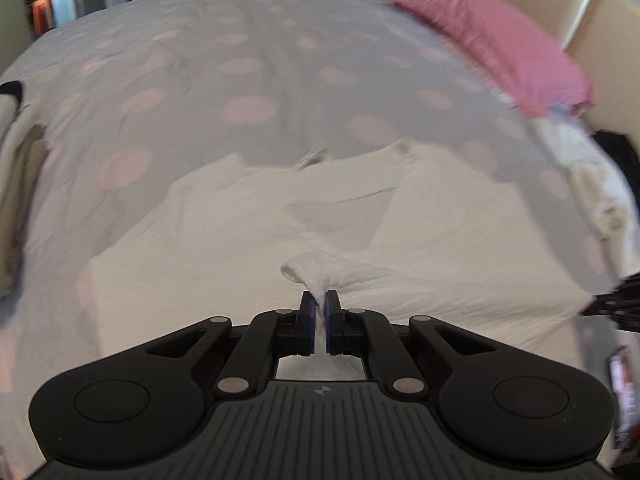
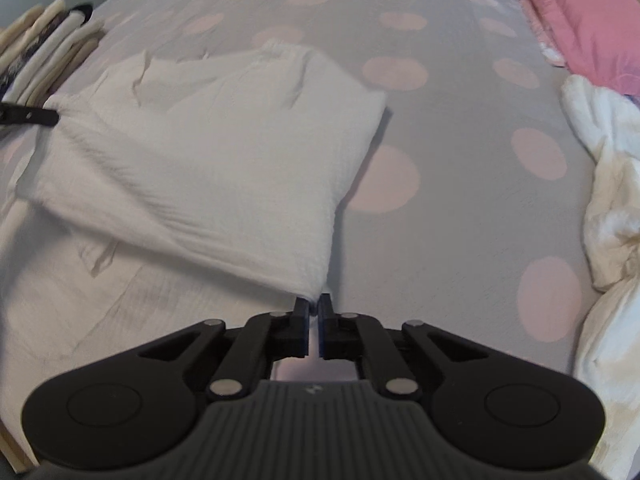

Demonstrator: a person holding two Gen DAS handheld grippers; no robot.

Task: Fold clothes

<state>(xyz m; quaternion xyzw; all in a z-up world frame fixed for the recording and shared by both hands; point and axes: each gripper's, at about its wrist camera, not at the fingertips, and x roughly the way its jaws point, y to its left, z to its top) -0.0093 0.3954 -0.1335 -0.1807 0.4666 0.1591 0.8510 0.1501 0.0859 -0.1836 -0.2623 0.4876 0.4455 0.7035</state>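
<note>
A cream-white garment (image 1: pixel 280 232) lies spread on a grey bed cover with pink dots (image 1: pixel 248 108). My left gripper (image 1: pixel 320 300) is shut on a bunched edge of that garment. In the right wrist view the same garment (image 2: pixel 208 148) is lifted and stretched, one corner running into my right gripper (image 2: pixel 314 304), which is shut on that corner. The left gripper's black tip (image 2: pixel 28 116) shows at the garment's far left edge. The right gripper's black fingers (image 1: pixel 616 304) show at the right edge of the left wrist view.
A pink pillow (image 1: pixel 492 40) lies at the bed's far right by a beige headboard (image 1: pixel 592 28). A heap of white clothes (image 2: pixel 608 184) sits on the right side. A stack of folded clothes (image 2: pixel 44 56) rests at the left edge of the bed.
</note>
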